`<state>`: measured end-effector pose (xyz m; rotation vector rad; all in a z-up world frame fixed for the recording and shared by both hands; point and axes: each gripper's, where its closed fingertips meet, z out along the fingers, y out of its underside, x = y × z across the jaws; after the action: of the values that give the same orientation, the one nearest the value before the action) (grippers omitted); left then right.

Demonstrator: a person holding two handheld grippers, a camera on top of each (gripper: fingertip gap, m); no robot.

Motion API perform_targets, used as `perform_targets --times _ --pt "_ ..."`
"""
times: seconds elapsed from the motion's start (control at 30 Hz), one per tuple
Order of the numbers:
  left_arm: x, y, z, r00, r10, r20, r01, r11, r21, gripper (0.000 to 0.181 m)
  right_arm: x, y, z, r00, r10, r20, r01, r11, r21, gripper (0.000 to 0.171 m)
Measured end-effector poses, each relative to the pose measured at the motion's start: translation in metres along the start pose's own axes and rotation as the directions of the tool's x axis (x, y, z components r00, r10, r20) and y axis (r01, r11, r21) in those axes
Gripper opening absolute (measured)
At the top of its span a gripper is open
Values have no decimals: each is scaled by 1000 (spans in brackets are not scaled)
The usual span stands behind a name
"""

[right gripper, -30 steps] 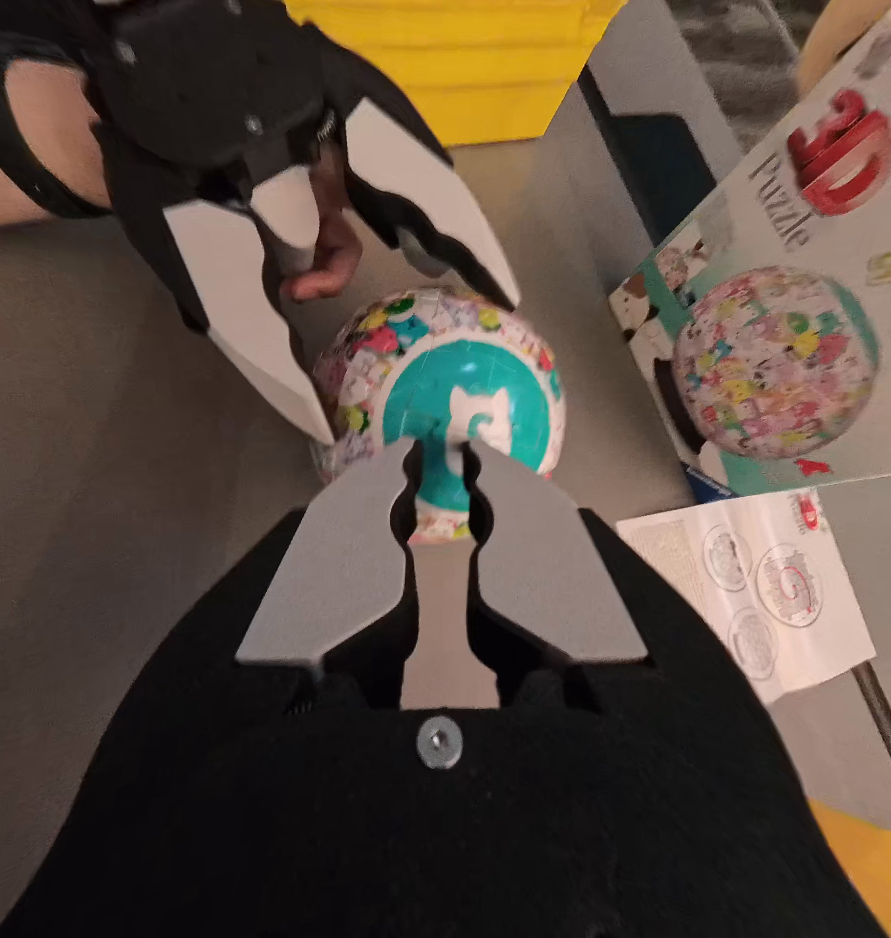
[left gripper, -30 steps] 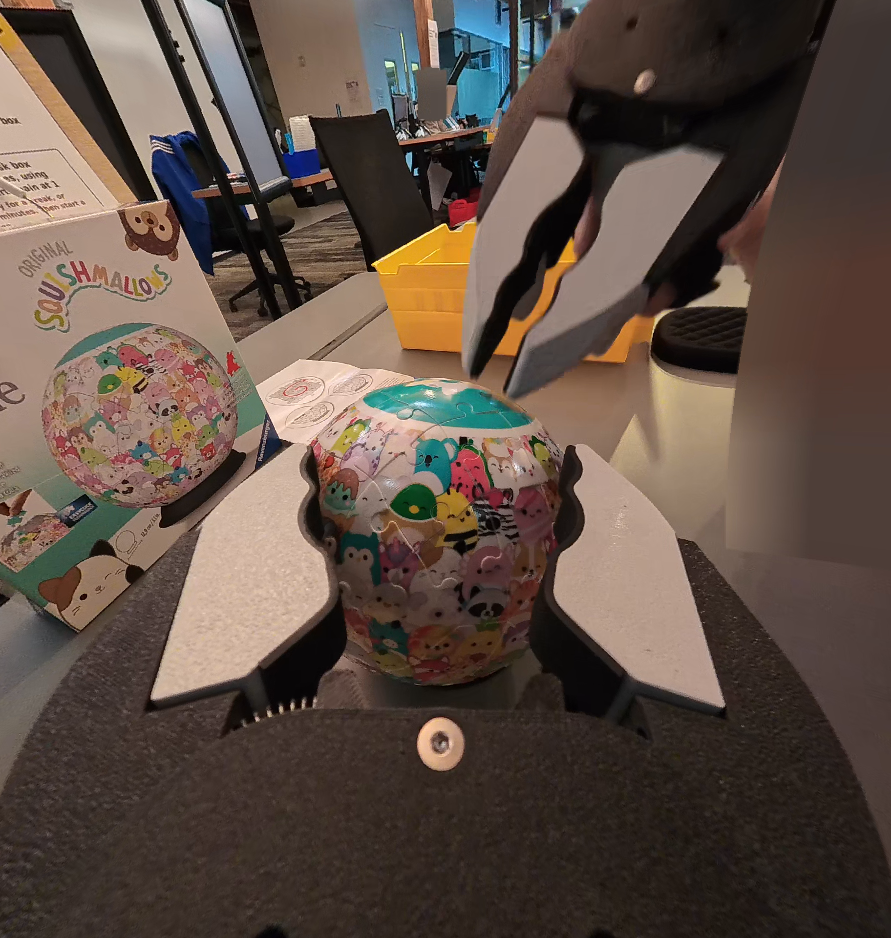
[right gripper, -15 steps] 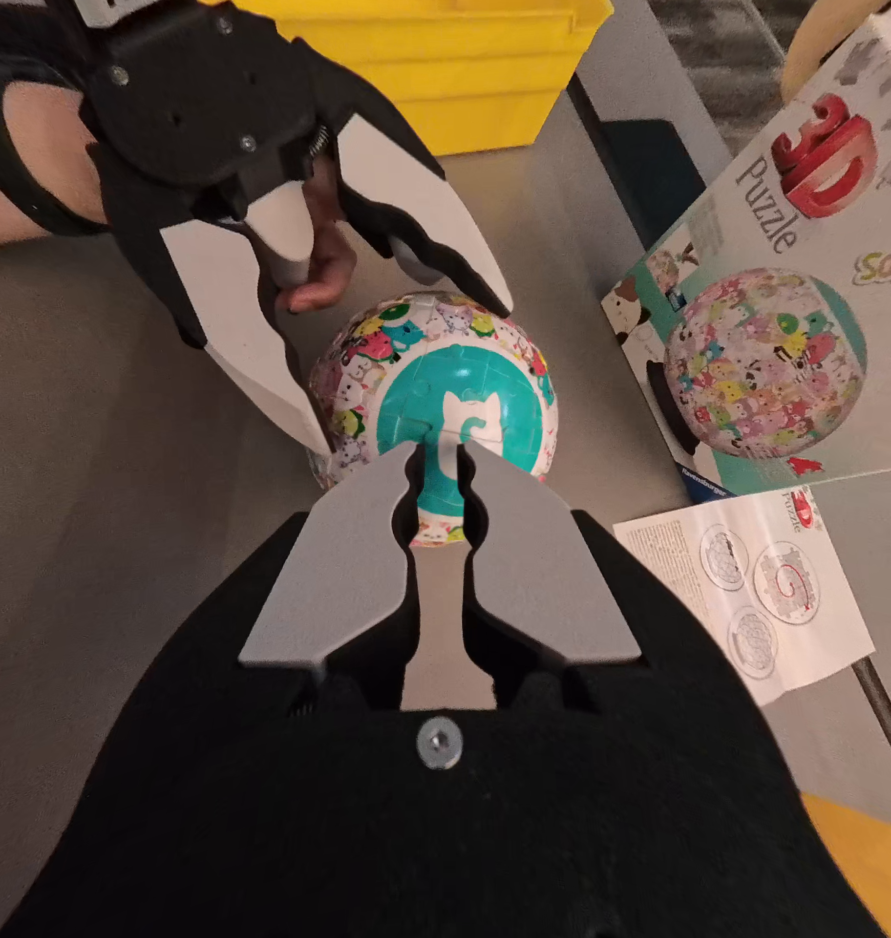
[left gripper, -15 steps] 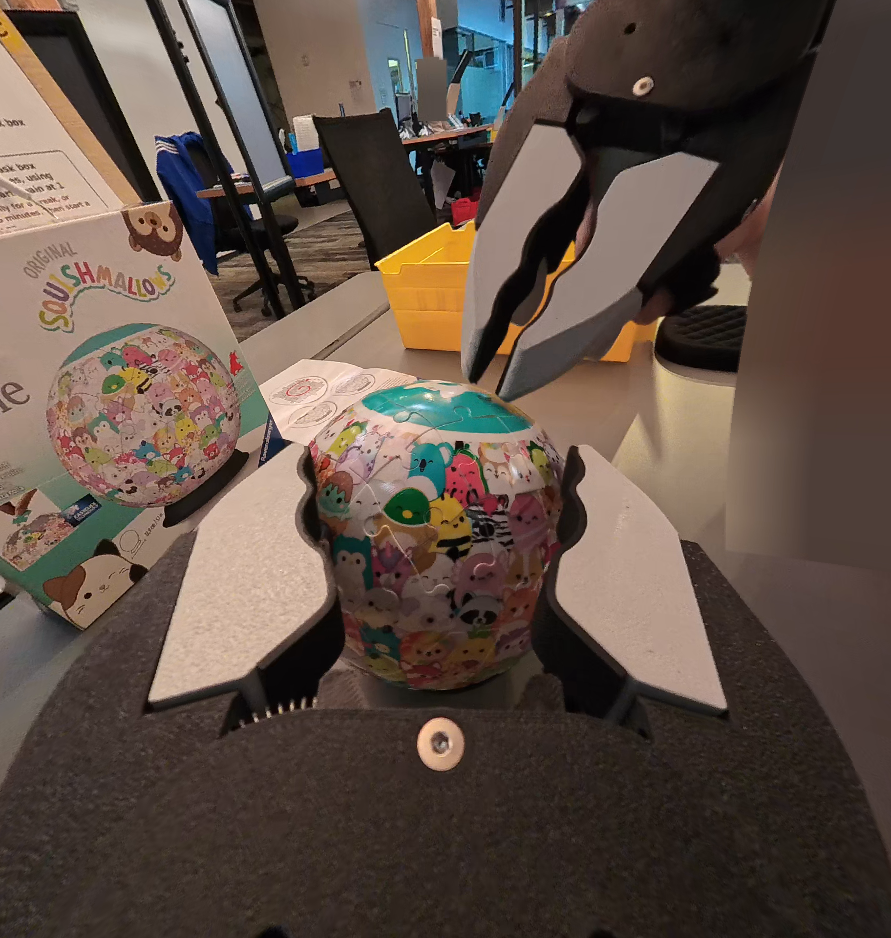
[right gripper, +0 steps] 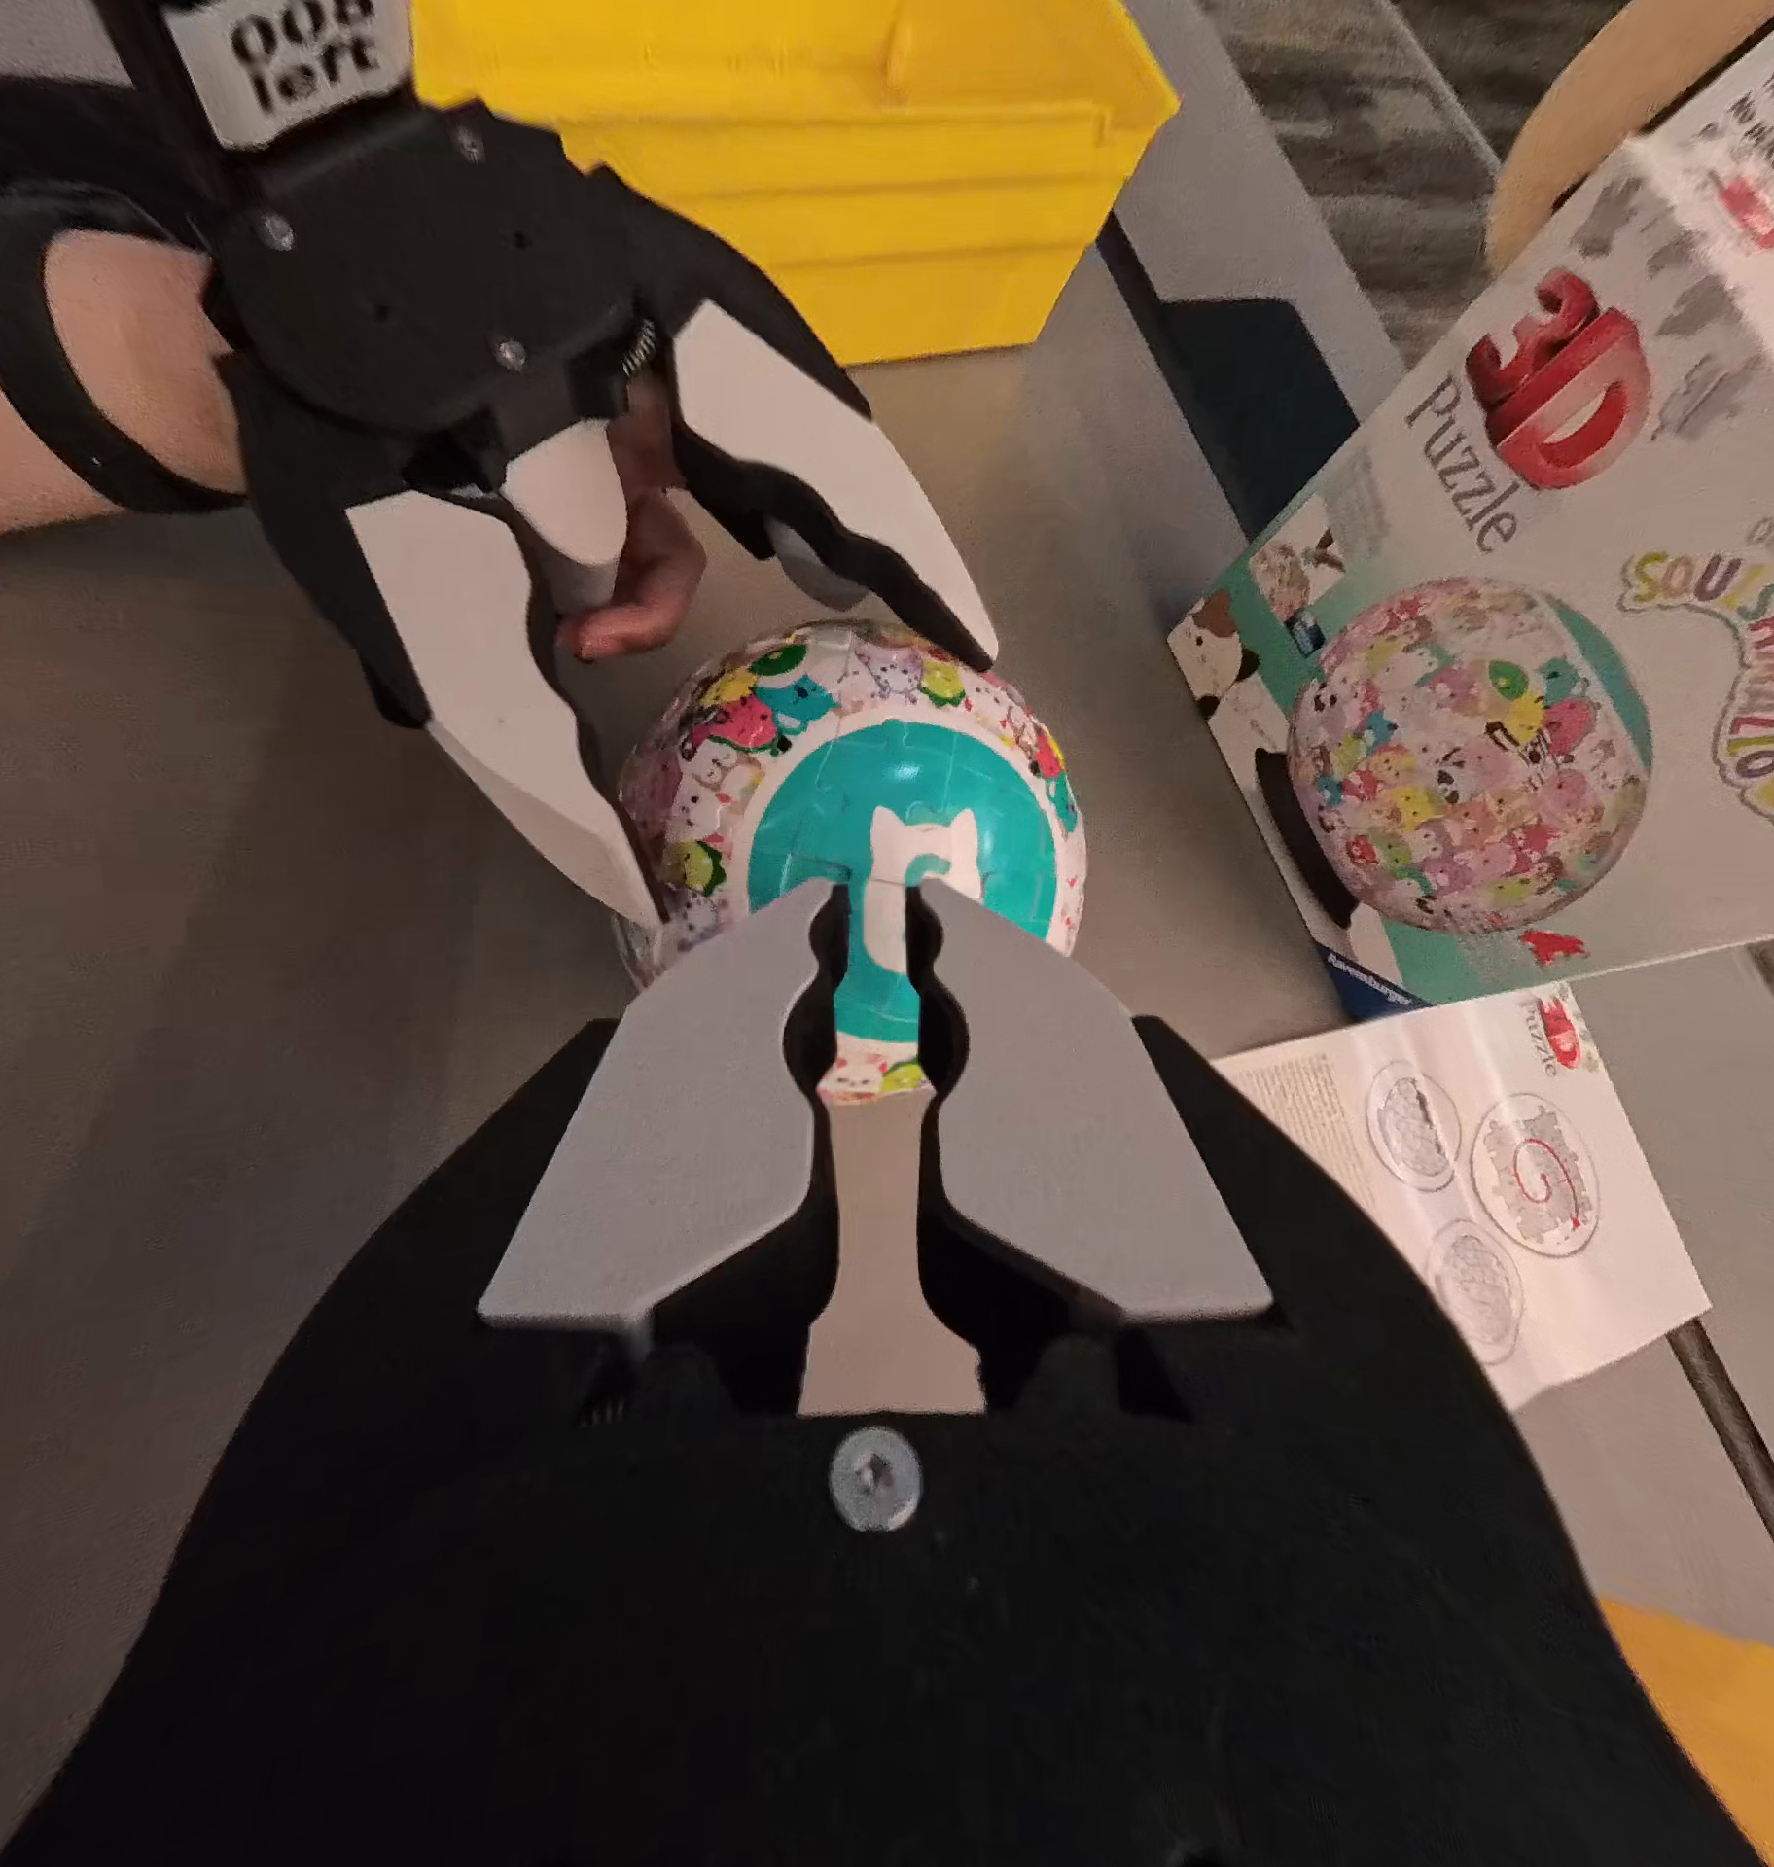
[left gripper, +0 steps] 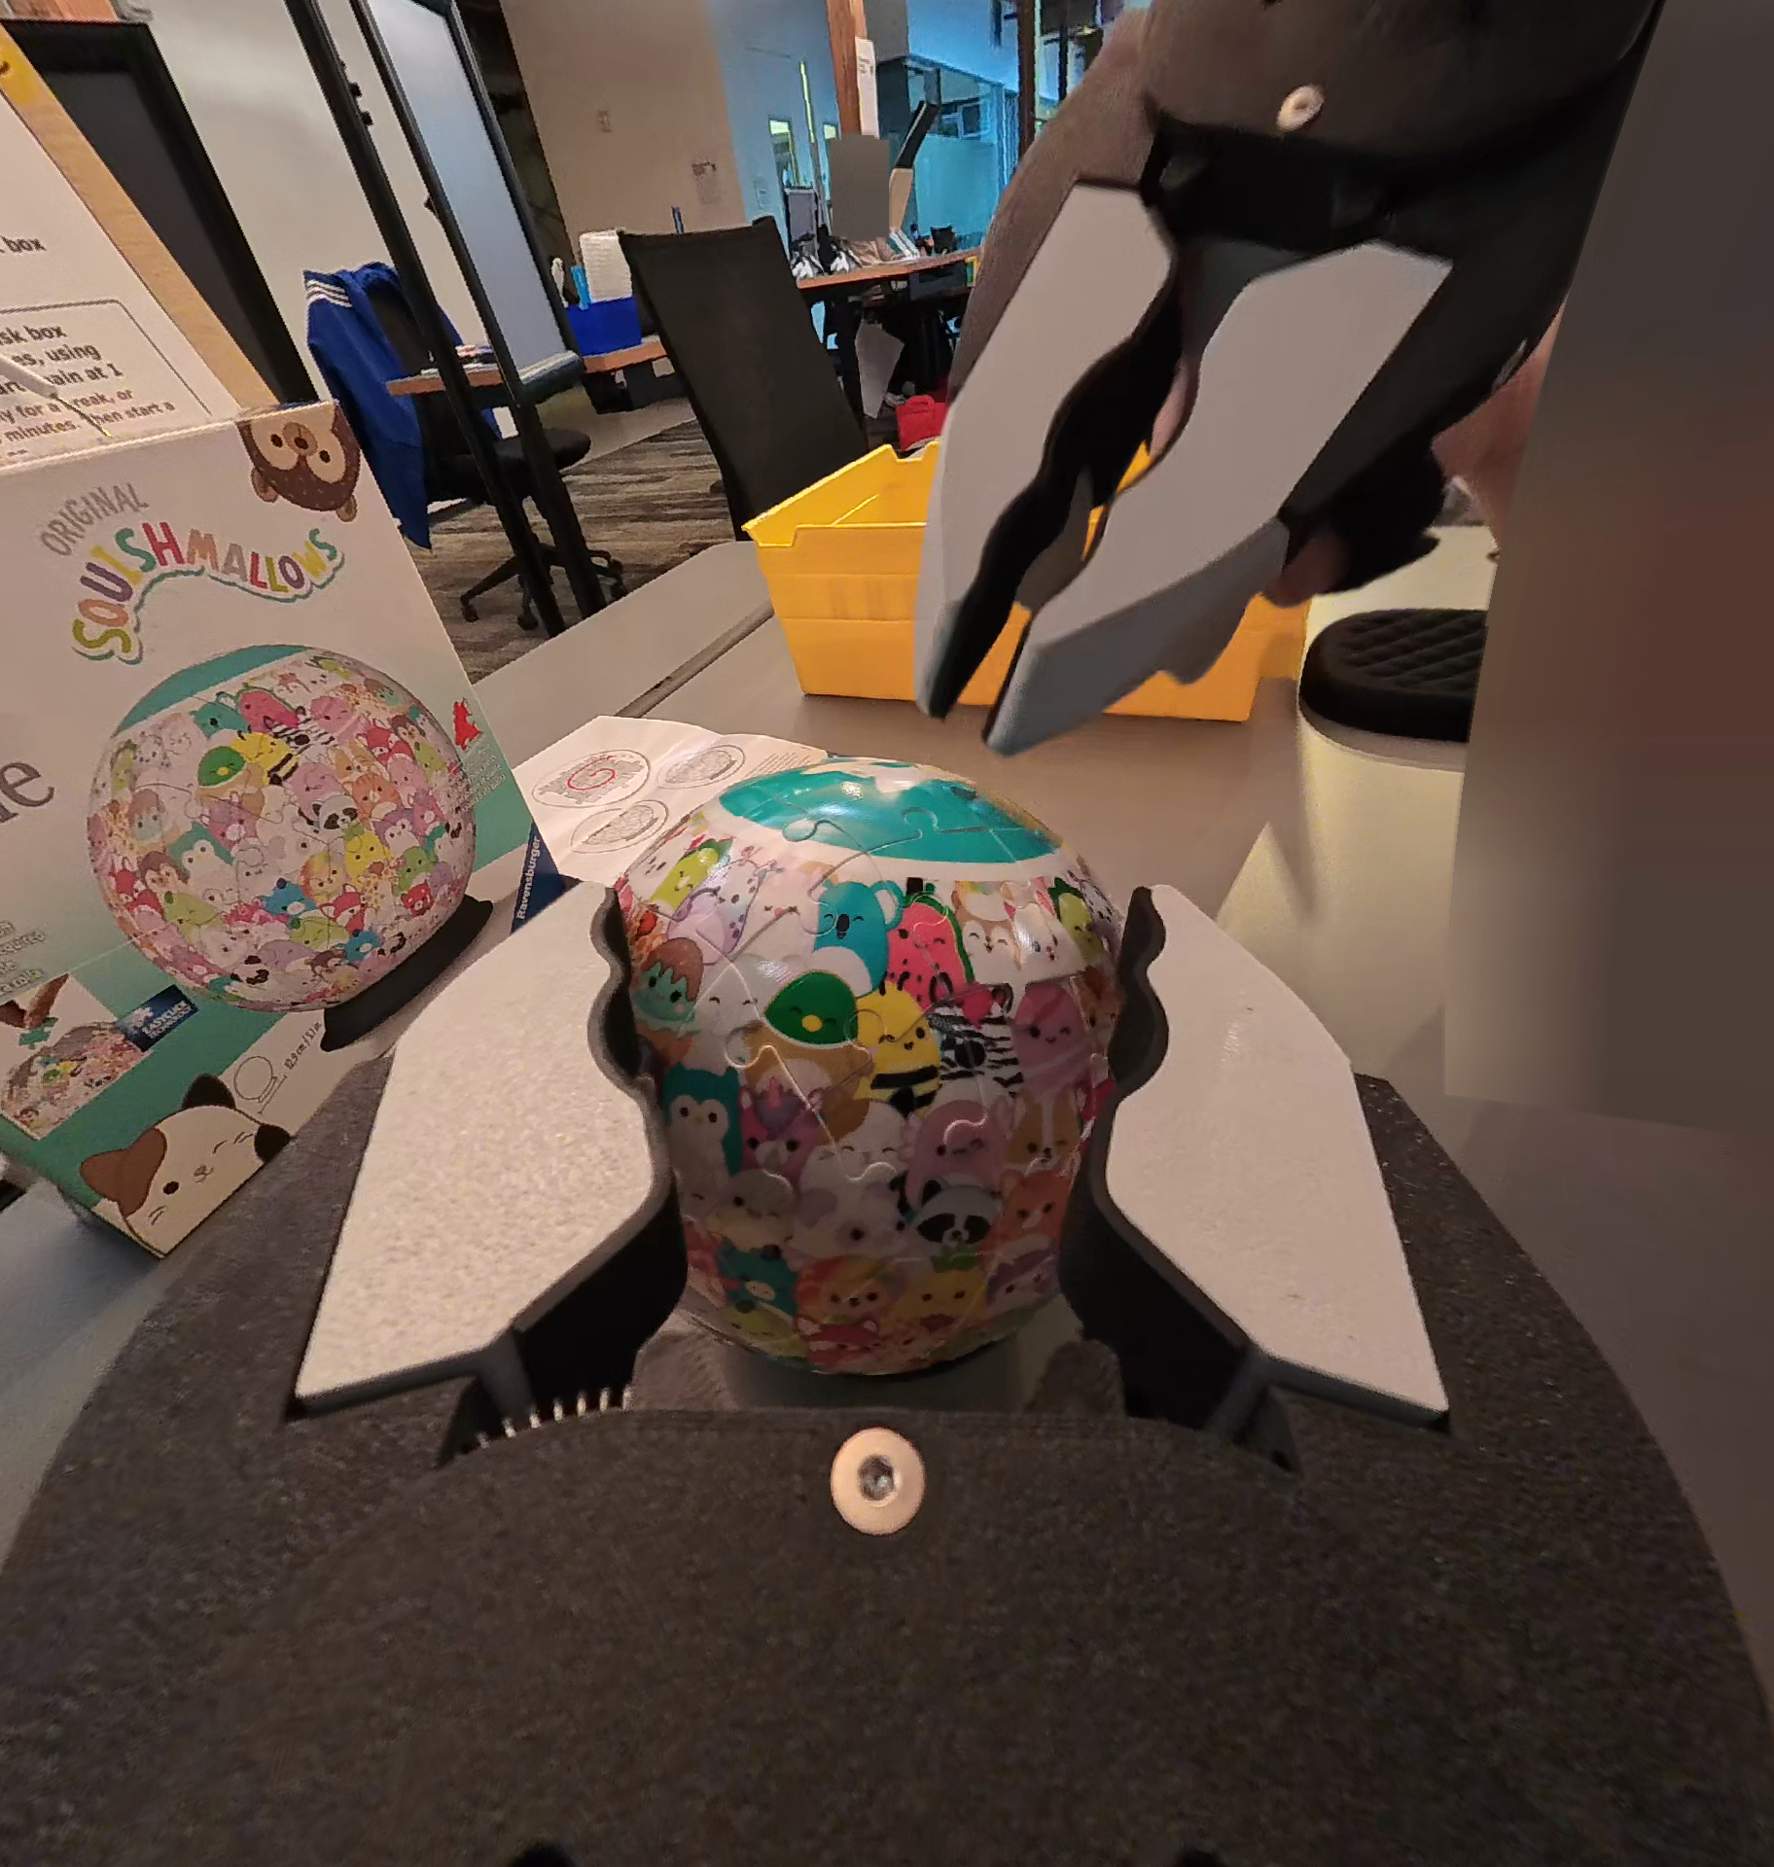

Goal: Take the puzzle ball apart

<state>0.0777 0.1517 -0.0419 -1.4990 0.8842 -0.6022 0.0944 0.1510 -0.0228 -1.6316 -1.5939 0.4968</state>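
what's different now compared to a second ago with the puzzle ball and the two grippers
Little has changed. The right gripper has edged a bit closer over the teal cap of the puzzle ball, its nearly shut fingers still holding nothing. The left gripper stays clamped on the ball's sides. The ball is still whole, and the puzzle box and leaflet haven't moved.

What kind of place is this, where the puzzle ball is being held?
Most likely an open-plan office or lab. Behind the puzzle ball on the grey table stand a black office chair and long desks, with a yellow parts bin close by.
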Motion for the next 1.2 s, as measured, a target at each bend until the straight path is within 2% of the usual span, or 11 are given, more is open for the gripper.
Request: perform_targets --times 0.17,0.23,0.3,0.33,0.47,0.6,0.73,0.87,0.97,1.13,1.2 --pt "0 0 0 1000 -1 -2 1 1000 1 92 0 5 10 1000 0 14 1 999 -53 12" --pt "0 0 0 1000 2 -2 -2 1000 1 91 -1 -6 2 1000 -2 6 2 1000 20 7" --pt "0 0 0 1000 3 -2 -3 1000 1 91 -8 12 8 1000 7 30 -5 997 -74 16" --pt "-1 0 1 1000 1 5 -1 1000 -4 94 -9 6 8 999 10 33 -9 999 -31 9" --pt "0 0 0 1000 1 0 -1 1000 0 92 -8 -2 -3 1000 10 27 -10 1000 0 11" --pt "-2 0 0 1000 2 10 -2 1000 0 93 -7 16 7 1000 -1 24 3 995 -99 15" --pt "-2 0 0 1000 3 9 -3 1000 2 92 -7 4 -1 1000 7 26 -6 999 -32 10" --pt "-2 0 1 1000 3 9 -3 1000 1 94 -6 12 8 1000 -12 17 14 995 -95 12" --pt "-1 0 0 1000 6 8 -6 1000 1 93 -4 2 -5 1000 10 12 -10 1000 -28 10" --pt "-3 0 1 1000 4 14 -4 1000 1 94 -1 15 7 1000 17 15 -15 995 -101 12" --pt "-2 0 0 1000 3 12 -3 1000 0 93 3 5 -5 1000 17 -5 -17 999 -49 12"
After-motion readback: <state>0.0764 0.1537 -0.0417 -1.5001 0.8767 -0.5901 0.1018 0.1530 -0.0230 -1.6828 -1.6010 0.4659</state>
